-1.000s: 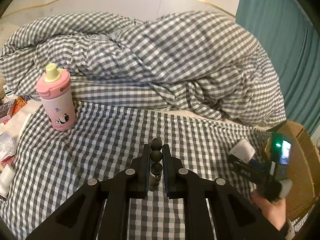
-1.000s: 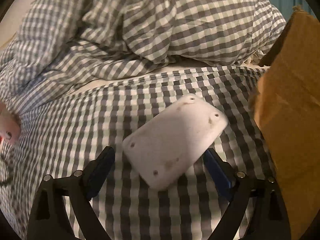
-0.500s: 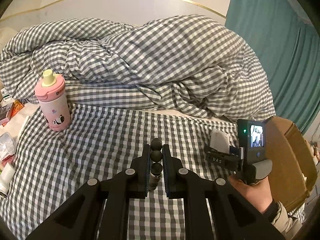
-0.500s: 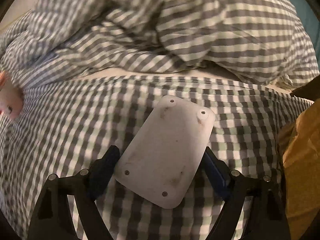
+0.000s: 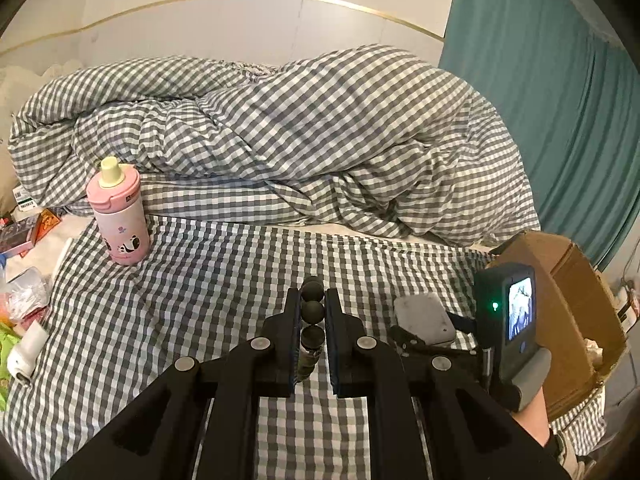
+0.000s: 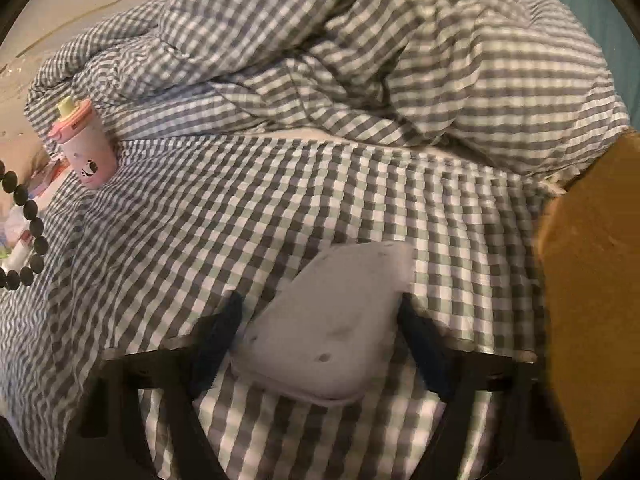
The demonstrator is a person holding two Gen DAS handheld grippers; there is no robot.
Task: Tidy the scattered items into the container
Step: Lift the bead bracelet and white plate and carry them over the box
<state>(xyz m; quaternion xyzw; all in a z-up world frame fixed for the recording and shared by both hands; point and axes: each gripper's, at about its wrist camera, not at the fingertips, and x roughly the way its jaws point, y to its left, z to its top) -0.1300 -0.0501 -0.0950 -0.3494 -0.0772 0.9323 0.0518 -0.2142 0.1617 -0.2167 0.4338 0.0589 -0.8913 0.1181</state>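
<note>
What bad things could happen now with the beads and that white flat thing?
1. The left gripper pinches only a few beads of the black bead string; the rest dangles and could snag or slip out.
2. The right gripper is closing on the white flat case, which sits tilted between the fingers, so it might twist loose.
3. The cardboard box stands right beside that gripper; the case could knock its wall.

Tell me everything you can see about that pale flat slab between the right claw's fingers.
The slab is a pale grey-white, smooth, plastic-looking rounded rectangle with small screw-like dimples and faint smudges. It sits tilted between the right claw fingers, whose jaws are closing on its long edges, above the checked sheet. The cardboard box stands just to its right.
</note>
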